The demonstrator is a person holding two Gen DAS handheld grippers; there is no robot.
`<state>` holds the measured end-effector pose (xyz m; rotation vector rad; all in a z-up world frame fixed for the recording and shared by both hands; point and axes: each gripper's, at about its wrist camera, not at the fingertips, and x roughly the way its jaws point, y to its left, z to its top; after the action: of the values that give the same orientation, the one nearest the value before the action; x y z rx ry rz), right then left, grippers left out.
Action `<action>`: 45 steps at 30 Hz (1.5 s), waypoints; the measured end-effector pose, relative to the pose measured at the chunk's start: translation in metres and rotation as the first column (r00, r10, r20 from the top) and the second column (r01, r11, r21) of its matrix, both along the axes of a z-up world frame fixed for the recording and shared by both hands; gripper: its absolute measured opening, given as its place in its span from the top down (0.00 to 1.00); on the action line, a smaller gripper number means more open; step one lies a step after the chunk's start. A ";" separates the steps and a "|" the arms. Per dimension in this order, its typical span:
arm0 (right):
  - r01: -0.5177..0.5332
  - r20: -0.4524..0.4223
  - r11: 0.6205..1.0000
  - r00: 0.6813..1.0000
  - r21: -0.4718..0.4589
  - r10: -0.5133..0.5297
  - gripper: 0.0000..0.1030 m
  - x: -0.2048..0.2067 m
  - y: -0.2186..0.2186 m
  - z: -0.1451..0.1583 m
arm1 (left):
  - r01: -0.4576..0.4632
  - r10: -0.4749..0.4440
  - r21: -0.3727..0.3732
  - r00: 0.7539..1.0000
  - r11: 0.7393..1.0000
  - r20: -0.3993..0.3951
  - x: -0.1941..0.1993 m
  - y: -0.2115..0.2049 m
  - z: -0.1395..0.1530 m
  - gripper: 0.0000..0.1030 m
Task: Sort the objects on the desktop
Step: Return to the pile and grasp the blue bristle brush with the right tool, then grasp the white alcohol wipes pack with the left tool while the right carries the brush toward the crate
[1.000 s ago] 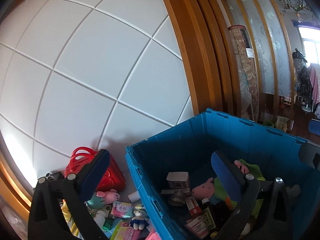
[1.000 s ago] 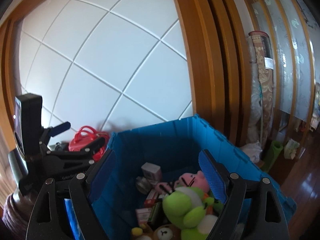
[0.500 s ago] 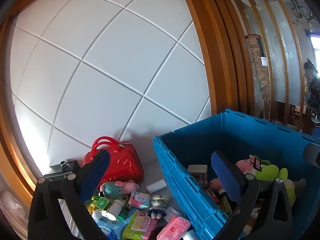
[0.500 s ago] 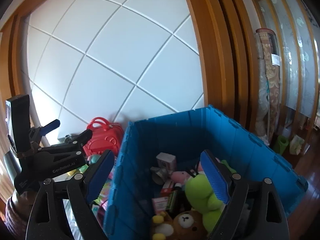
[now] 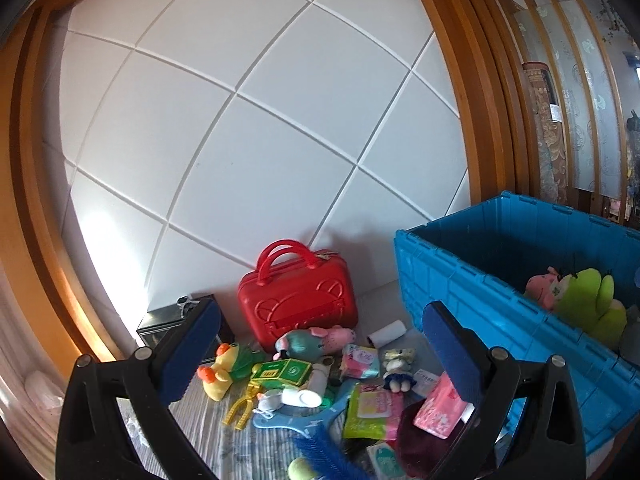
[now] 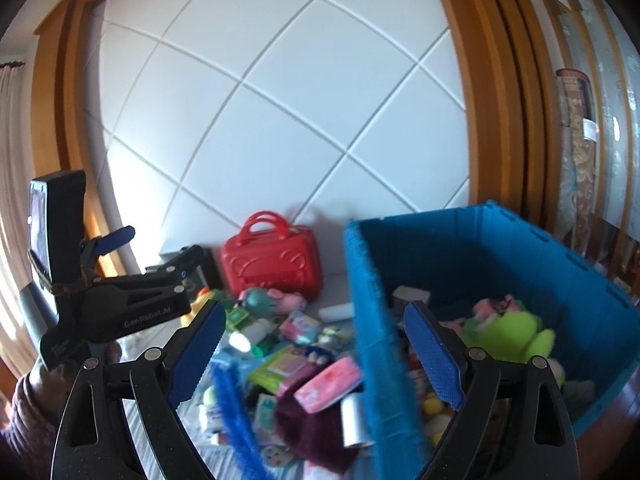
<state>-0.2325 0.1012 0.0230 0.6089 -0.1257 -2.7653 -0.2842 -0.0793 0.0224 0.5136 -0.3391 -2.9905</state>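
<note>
Both grippers, left (image 5: 320,352) and right (image 6: 316,350), are held wide and empty. The clutter (image 5: 320,380) lies ahead of the left one, nearer it; the bin (image 5: 500,280) stands rightward.

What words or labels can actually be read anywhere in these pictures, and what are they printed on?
"CenRobot.AI": white lettering on the side of the black left gripper, seen from the right wrist view.
Green box: printed label, too small to read.
Pink packet and green packet: printing too blurred to read.
Red case: an embossed pattern only, no words.
</note>
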 end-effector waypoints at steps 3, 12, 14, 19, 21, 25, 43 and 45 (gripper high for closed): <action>-0.045 0.015 0.999 0.999 0.001 0.045 0.11 0.009 -0.031 -0.012 | -0.040 0.040 -0.016 0.999 0.999 -0.011 0.015 -0.037 -0.007 0.00; -0.297 0.136 0.950 0.949 0.096 0.283 0.11 -0.004 -0.121 -0.096 | -0.154 0.154 0.011 0.988 0.988 0.026 0.042 -0.115 -0.037 0.00; -0.377 0.228 0.918 0.911 0.121 0.345 0.13 -0.015 -0.141 -0.136 | -0.159 0.159 0.007 0.987 0.987 0.035 0.045 -0.123 -0.046 0.00; -0.514 0.506 0.850 0.767 0.115 0.395 0.41 -0.042 -0.168 -0.258 | -0.201 0.199 0.011 0.976 0.980 0.088 0.044 -0.135 -0.072 0.00; -0.531 0.587 0.840 0.717 0.110 0.376 0.43 -0.048 -0.170 -0.299 | -0.208 0.205 0.014 0.972 0.978 0.118 0.042 -0.138 -0.083 0.00; -0.589 0.626 0.804 0.658 0.081 0.419 0.47 -0.047 -0.179 -0.334 | -0.229 0.223 0.017 0.961 0.973 0.164 0.035 -0.143 -0.105 0.00; -0.463 0.575 0.880 0.749 0.103 0.327 0.87 -0.054 -0.132 -0.291 | 0.179 -0.191 0.071 0.848 0.981 0.494 -0.021 -0.124 -0.263 0.21; -0.438 0.573 0.894 0.759 0.096 0.311 0.87 -0.056 -0.120 -0.284 | 0.239 -0.237 0.068 0.804 0.969 0.546 -0.033 -0.115 -0.290 0.26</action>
<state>-0.2882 -0.0191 -0.2612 1.3186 0.1786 -2.1545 -0.3168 -0.1945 -0.2675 1.4454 -0.4771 -3.0023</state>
